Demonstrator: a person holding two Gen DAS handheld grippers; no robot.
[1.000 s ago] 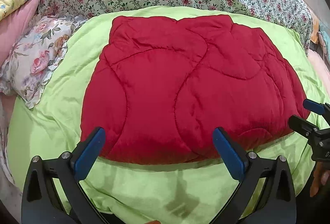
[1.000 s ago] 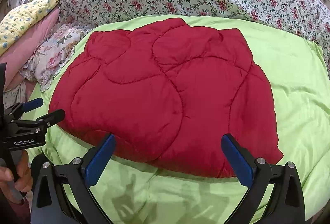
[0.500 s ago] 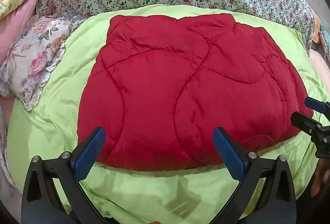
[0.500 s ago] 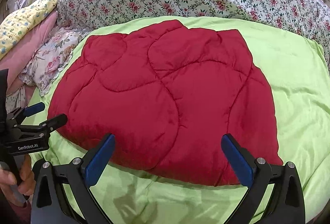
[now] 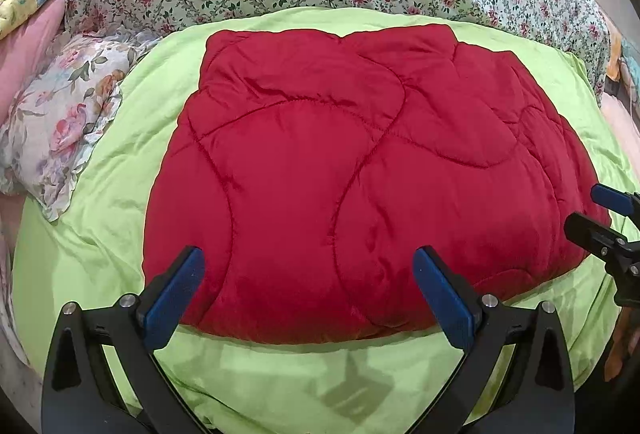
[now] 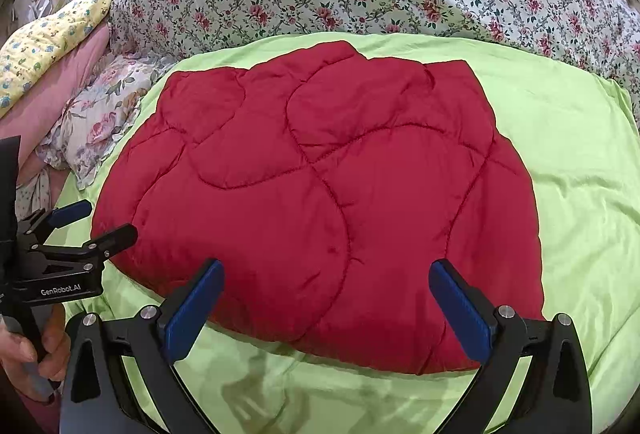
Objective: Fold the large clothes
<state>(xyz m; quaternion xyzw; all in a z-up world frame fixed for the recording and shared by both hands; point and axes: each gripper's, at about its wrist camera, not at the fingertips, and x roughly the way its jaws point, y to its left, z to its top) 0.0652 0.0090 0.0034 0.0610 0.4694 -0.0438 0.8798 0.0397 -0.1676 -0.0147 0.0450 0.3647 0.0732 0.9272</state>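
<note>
Red quilt [image 5: 360, 170] folded on green sheet [image 5: 280, 386].
My left gripper [image 5: 308, 286] and right gripper [image 6: 326, 298] hover wide open, empty, poised over the near edge to fold.

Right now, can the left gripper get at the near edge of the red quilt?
Probably yes. The left gripper is open, its fingers spread just above the near edge of the red quilt, and nothing lies between them. The right gripper is off at the quilt's other corner, out of the way.

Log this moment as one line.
left tool: open, empty | right tool: open, empty | red quilt: folded, flat on green sheet | both tools at its near edge
</note>
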